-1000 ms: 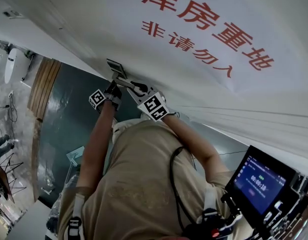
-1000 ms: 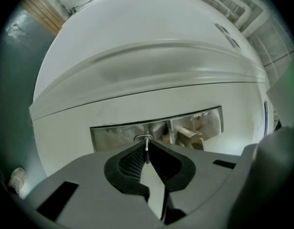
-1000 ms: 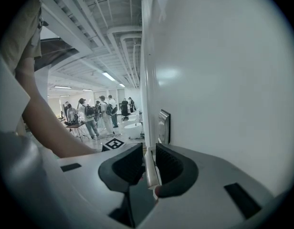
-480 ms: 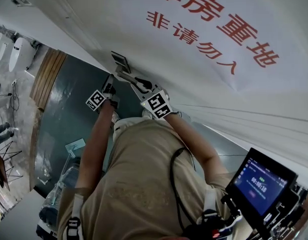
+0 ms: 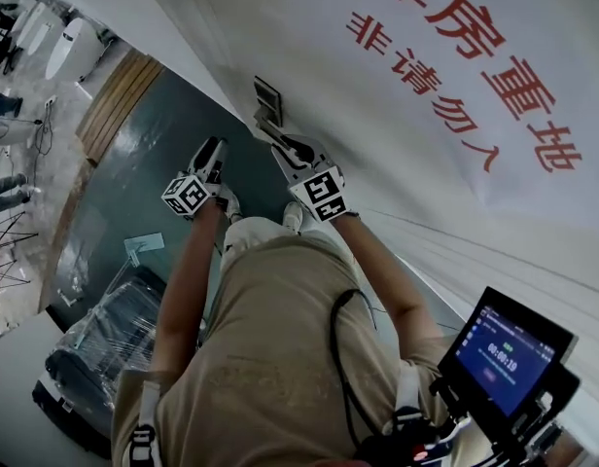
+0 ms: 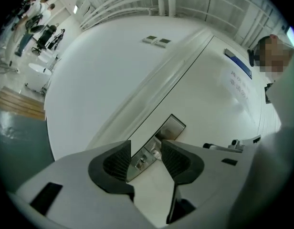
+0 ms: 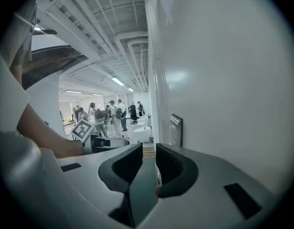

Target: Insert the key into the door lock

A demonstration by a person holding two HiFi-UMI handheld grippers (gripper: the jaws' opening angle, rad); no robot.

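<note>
The left tongs (image 6: 144,151) and right tongs (image 7: 149,161) are pale grey, with black ribbed pads (image 6: 119,160). Each carries a cube (image 5: 188,195) patterned with black-and-white square markers. Ahead of both tongs, the door (image 6: 199,99) is white, its sign (image 5: 455,66) is lettered in red, and the lock plate (image 6: 172,127) is silver-grey. Below the left tongs the floor (image 5: 134,183) is dark teal, edged by a brown wooden strip (image 5: 120,100). Behind the tongs, the shirt (image 5: 270,358) is khaki.

One left gripper (image 5: 210,154) and one right gripper (image 5: 285,142), two in all. One lock plate (image 5: 267,98), one red-lettered sign (image 5: 455,56), one screen (image 5: 509,343) near right, two wall switches (image 6: 156,41) farther off.
</note>
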